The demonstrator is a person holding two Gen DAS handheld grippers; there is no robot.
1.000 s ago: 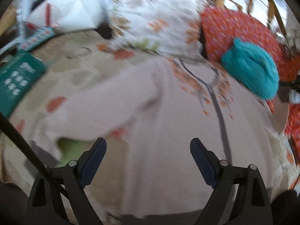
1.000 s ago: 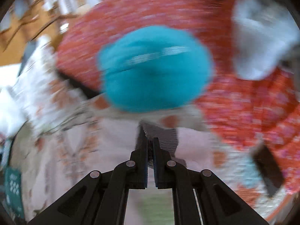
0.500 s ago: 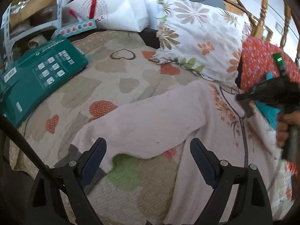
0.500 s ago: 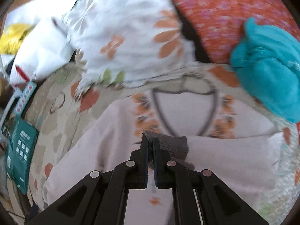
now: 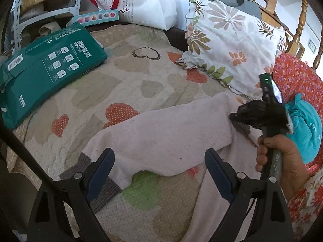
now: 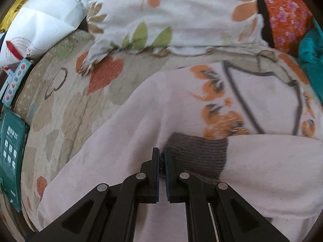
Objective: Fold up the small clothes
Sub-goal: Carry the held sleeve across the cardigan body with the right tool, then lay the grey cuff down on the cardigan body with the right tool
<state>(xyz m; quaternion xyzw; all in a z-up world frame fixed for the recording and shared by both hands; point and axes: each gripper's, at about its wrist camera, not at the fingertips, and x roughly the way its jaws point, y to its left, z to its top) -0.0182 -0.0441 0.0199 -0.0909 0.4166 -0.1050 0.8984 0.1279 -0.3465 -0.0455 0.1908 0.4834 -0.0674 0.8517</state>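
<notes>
Dragged across one sweater (image 6: 141, 133), its cuff (image 6: 201, 151) is pinched in the right hand-held gripper (image 6: 160, 157); left hand-held gripper (image 5: 159, 173) gapes.

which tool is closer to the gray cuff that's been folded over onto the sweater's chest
Right. The right tool is shut on that gray cuff, holding it over the sweater chest. The left tool hangs open over the other sleeve, well apart from it.

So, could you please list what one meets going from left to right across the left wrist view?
Green package → pink sweater sleeve → right gripper pinching the grey cuff → teal garment.
</notes>
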